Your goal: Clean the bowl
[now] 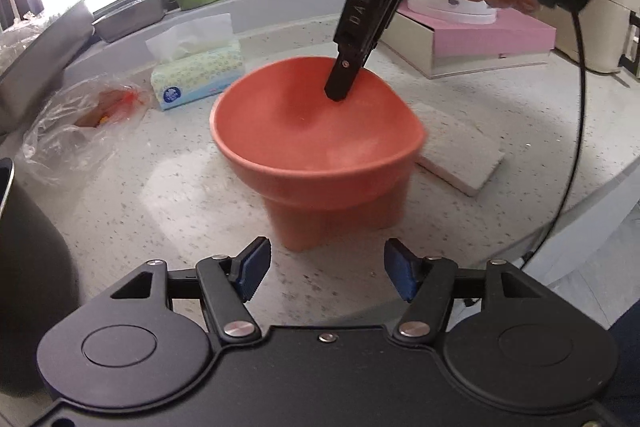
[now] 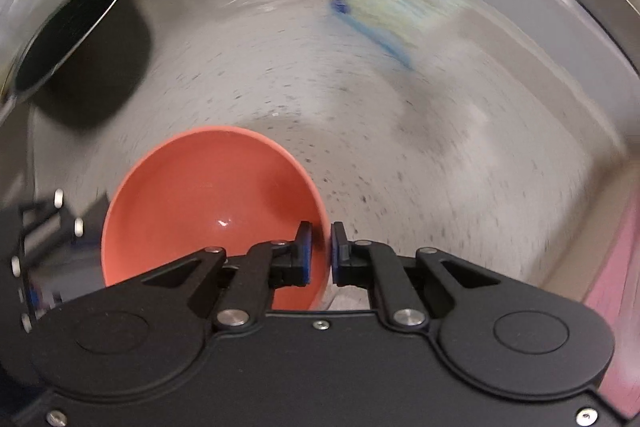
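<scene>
An orange footed bowl (image 1: 316, 143) stands upright on the speckled counter (image 1: 160, 211); nothing shows inside it. In the left wrist view my right gripper (image 1: 339, 93) reaches down from the upper right onto the bowl's far rim, with a hand around its handle. The right wrist view shows that gripper (image 2: 322, 251) shut on the bowl (image 2: 208, 211), one pad inside the rim and one outside. My left gripper (image 1: 328, 267) is open just in front of the bowl's foot, with nothing between its fingers.
A beige flat pad (image 1: 460, 155) lies right behind the bowl. A tissue pack (image 1: 198, 75) and a crumpled plastic bag (image 1: 80, 123) sit at the back left. A dark pot (image 1: 24, 267) stands at the left edge, a pink box (image 1: 492, 39) at the back right.
</scene>
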Action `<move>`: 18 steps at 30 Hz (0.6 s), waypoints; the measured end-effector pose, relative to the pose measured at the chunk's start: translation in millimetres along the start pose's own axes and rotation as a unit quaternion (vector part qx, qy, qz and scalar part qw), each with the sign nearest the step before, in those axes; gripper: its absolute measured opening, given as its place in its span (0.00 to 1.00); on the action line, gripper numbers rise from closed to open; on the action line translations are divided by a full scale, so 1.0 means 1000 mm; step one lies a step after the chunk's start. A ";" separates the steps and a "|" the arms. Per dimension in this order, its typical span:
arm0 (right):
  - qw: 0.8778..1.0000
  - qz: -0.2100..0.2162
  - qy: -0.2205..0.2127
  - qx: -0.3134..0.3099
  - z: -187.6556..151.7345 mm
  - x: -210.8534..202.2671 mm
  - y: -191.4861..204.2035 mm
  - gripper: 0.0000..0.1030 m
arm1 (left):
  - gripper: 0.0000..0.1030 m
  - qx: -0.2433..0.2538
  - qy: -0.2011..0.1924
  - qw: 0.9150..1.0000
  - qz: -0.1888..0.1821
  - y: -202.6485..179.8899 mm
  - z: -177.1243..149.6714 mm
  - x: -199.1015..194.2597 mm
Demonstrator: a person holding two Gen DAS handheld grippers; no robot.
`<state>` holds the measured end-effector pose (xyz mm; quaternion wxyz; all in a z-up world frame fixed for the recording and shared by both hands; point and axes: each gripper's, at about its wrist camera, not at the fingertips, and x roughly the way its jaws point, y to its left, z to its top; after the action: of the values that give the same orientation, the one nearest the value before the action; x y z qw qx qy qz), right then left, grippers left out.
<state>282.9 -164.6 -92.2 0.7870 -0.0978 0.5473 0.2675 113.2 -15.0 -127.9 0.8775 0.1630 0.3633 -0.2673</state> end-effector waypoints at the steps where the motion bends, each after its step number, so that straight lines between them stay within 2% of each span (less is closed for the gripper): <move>1: 0.999 -0.002 -0.006 0.037 -0.006 -0.002 -0.004 0.07 | 0.60 -0.002 0.001 1.000 -0.005 -0.002 -0.001 0.000; 3: 0.996 -0.005 -0.015 0.089 -0.015 -0.006 -0.009 0.06 | 0.60 -0.003 0.002 1.000 -0.012 -0.005 -0.001 0.002; 6: 0.984 -0.008 -0.031 0.176 -0.033 -0.012 -0.015 0.05 | 0.60 -0.005 0.000 1.000 -0.002 -0.012 0.000 0.010; 10: 0.957 -0.021 -0.056 0.282 -0.058 -0.019 -0.016 0.05 | 0.60 -0.033 -0.004 0.999 -0.001 -0.014 0.002 0.020; 12: 0.939 -0.028 -0.066 0.336 -0.069 -0.022 -0.013 0.05 | 0.60 -0.032 -0.005 0.999 0.010 -0.017 0.003 0.024; 18: 0.911 -0.034 -0.071 0.405 -0.085 -0.028 -0.005 0.06 | 0.60 -0.036 -0.007 0.999 0.039 -0.018 0.002 0.034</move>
<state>209.6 -215.0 -100.1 0.8044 0.2303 0.5476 0.0023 124.3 -42.2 -152.4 0.8953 0.1437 0.3593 -0.2205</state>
